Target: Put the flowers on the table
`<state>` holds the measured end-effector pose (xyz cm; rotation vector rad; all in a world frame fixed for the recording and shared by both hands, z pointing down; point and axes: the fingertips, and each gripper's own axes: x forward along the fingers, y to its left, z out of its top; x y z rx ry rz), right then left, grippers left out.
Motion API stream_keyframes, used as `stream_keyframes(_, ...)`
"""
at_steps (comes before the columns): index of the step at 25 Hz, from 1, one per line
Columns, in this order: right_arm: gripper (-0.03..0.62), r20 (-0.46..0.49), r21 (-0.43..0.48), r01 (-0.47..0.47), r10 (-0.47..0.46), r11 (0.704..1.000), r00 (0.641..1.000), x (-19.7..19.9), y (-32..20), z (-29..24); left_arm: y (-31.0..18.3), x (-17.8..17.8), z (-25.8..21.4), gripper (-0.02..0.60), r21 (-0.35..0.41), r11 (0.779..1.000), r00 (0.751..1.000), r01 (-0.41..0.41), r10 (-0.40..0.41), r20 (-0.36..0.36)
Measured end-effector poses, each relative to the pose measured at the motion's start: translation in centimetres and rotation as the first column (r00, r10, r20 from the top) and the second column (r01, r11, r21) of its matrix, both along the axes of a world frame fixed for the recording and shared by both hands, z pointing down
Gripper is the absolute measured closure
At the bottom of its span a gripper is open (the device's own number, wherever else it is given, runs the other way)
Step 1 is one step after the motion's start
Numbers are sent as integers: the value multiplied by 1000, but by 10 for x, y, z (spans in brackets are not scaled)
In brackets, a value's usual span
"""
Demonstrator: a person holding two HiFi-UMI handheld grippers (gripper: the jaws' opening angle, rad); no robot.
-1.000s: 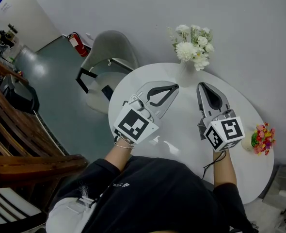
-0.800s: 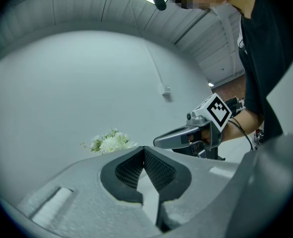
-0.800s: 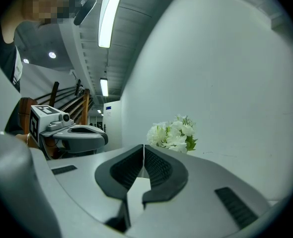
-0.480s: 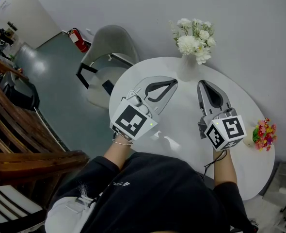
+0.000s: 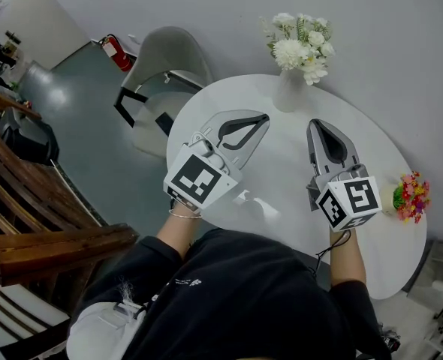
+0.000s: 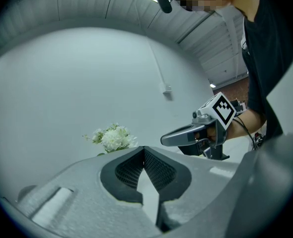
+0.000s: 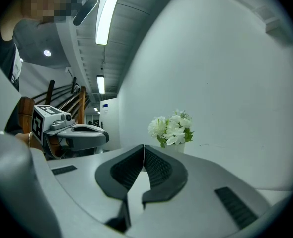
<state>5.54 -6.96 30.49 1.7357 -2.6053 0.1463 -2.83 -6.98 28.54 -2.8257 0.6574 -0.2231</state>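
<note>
Flowers on the table, both grippers empty

From the left, our left gripper (image 5: 260, 118) is clenched on nothing and points between 1 and 2 o'clock over the table (image 5: 281, 167). The white flowers (image 5: 296, 47) stand in their vase (image 5: 287, 94) at the table's 12 o'clock edge, apart from both grippers. Our right gripper (image 5: 317, 124) is also clenched and empty, pointing near 12. A small coloured bunch (image 5: 409, 196) sits at 3 o'clock. Little has changed over the last second: both grippers keep their places short of the vase with jaws together, and only our view tilts. We judge the flowers already placed, with nothing left to carry.
</note>
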Motion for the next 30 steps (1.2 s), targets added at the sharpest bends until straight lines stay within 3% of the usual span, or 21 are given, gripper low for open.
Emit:
stream_keyframes(6, 582, -3, 0, 7, -7, 1000, 1000, -4, 8, 2, 8, 1, 8, 583, 0, 999, 999, -37, 37, 38)
stream_keyframes(14, 582, -11, 8, 37, -37, 999, 999, -11, 14, 3, 13, -5, 13, 583, -22, 997, 997, -69, 70, 32)
stream_keyframes(20, 582, -27, 0, 63, -62, 998, 998, -18, 16, 4, 11, -15, 18, 583, -37, 998, 997, -54, 56, 52)
stream_keyframes(30, 582, -21, -14, 71, -71, 997, 997, -22, 18, 6, 6, -26, 5, 583, -54, 997, 998, -57, 58, 21)
